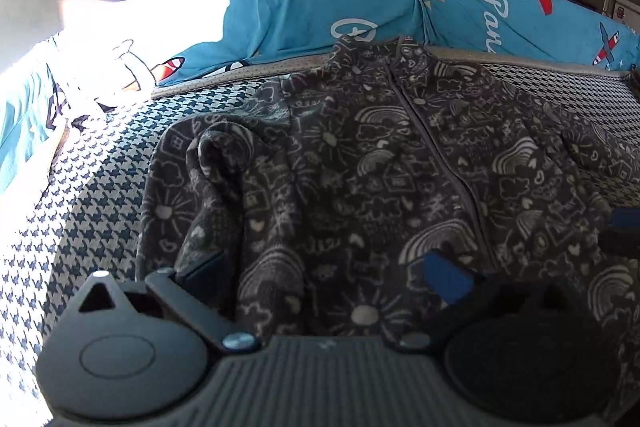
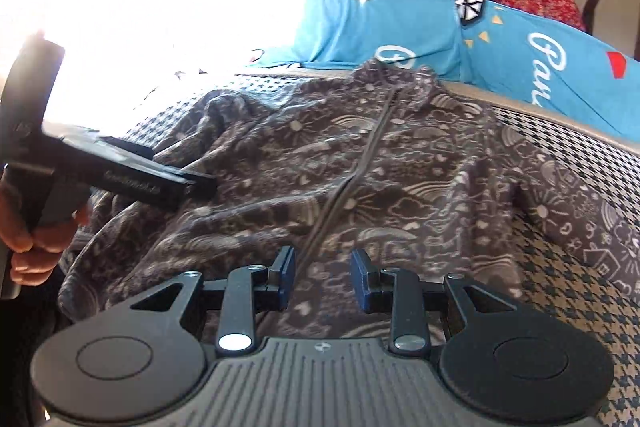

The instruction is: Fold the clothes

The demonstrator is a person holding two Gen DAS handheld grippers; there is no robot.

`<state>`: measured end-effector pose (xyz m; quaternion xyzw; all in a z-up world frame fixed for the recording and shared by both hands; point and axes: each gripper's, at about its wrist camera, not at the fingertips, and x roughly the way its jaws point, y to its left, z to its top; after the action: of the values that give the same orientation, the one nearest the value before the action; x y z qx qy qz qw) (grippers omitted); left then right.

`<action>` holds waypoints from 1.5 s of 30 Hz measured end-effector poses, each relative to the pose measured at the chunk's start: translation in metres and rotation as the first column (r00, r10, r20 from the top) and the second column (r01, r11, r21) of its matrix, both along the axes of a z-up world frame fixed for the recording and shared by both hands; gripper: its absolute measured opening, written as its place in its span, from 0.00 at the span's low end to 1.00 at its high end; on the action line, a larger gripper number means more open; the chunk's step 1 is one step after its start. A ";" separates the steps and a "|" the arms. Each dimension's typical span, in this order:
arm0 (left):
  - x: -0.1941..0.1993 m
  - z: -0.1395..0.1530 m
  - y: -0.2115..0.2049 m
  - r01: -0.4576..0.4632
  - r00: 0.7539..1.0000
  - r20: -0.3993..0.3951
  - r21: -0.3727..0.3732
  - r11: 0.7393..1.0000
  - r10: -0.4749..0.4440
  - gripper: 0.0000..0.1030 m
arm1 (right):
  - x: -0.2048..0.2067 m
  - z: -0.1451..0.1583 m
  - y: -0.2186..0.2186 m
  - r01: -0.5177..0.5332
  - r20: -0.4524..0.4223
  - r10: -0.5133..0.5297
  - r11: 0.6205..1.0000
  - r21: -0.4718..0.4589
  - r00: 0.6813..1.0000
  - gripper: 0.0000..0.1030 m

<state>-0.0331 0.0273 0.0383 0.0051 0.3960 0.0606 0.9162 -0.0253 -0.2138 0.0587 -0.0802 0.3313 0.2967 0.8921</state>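
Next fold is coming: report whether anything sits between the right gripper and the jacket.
Nothing visible does. The right gripper hangs open and empty directly over the grey patterned fleece jacket, beside its zipper. The left gripper is off to the side.

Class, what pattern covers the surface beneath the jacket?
Dark-and-white houndstooth on the bed cover, clearest in the left wrist view.
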 end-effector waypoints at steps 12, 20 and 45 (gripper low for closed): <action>0.048 -0.014 -0.004 -0.010 1.000 -0.029 -0.023 1.000 0.009 1.00 | 0.098 -0.032 -0.067 0.392 -0.138 -0.377 0.915 0.100 0.916 0.29; 0.069 -0.022 0.004 -0.049 0.998 -0.049 -0.057 0.997 0.046 1.00 | 0.127 -0.047 -0.072 0.458 -0.209 -0.426 0.879 0.134 0.880 0.36; 0.103 -0.053 0.057 -0.320 0.942 -0.080 0.073 0.945 0.325 1.00 | 0.150 -0.070 -0.073 0.525 -0.182 -0.512 0.851 0.027 0.839 0.02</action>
<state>0.0695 0.0842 -0.0151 -0.0301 0.4308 0.2212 0.8744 0.1251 -0.2873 -0.0112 0.0717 0.4030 0.0624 0.9103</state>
